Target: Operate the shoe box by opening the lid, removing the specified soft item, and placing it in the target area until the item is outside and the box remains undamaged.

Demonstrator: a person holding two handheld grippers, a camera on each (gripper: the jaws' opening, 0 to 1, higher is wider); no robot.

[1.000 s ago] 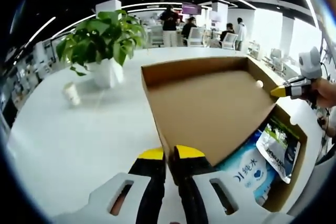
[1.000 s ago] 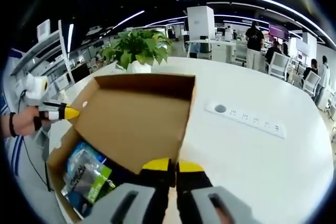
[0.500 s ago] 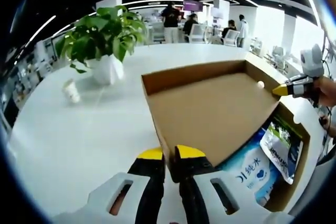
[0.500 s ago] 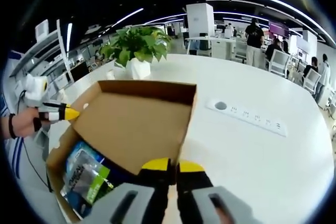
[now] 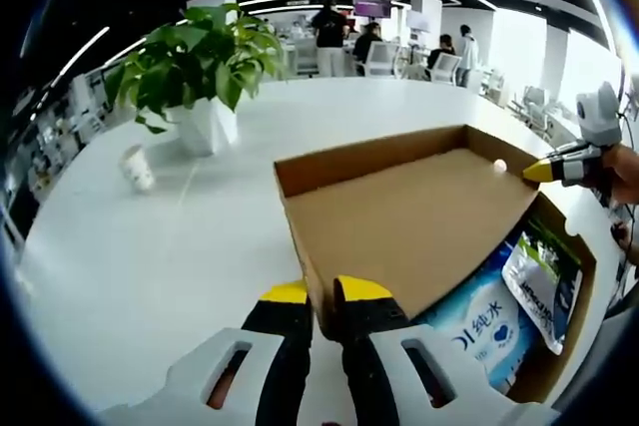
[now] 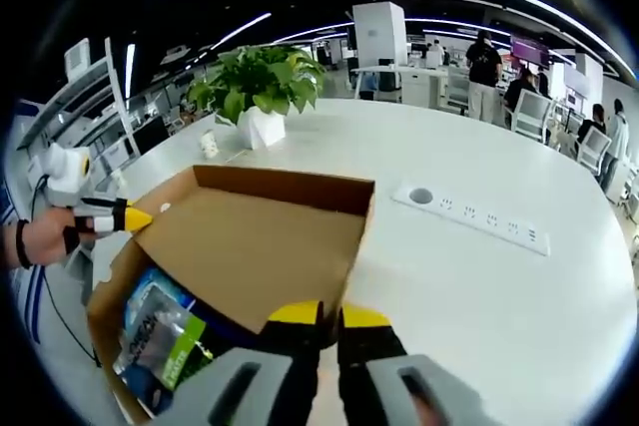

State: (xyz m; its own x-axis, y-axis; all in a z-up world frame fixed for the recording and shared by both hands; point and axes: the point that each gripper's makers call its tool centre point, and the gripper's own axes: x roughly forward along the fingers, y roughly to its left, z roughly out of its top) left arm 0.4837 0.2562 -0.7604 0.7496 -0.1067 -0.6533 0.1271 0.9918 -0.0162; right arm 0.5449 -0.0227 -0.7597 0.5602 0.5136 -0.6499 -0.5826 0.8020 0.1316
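The lid (image 5: 409, 221) leans lower and flatter than a second ago, tipped further back toward the far side, so more of the white bench (image 5: 150, 246) shows beyond its far edge in both views. Both tools keep their grip on it.

In the left gripper view the left tool (image 5: 318, 294) is closed on the near corner of the lid, with the cardboard edge between its yellow tips. At the far right of this view the right tool (image 5: 544, 171) pinches the other corner of the lid.

In the right gripper view the right tool (image 6: 327, 316) is closed on the near edge of the lid (image 6: 255, 246), and the left tool (image 6: 135, 217) holds the lid corner at the left, with a hand (image 6: 40, 236) behind it.

The box (image 5: 559, 346) is brown cardboard and stands open on the bench; I see no damage. Inside it lie soft packs: a white-blue one (image 5: 479, 321) and one with green (image 5: 539, 281). They are still in the box, under the raised lid.

A plant (image 5: 195, 57) in a white pot and a small cup (image 5: 135, 167) stand on the far side of the bench. A power strip (image 6: 469, 218) is set in the bench at the right of the box.
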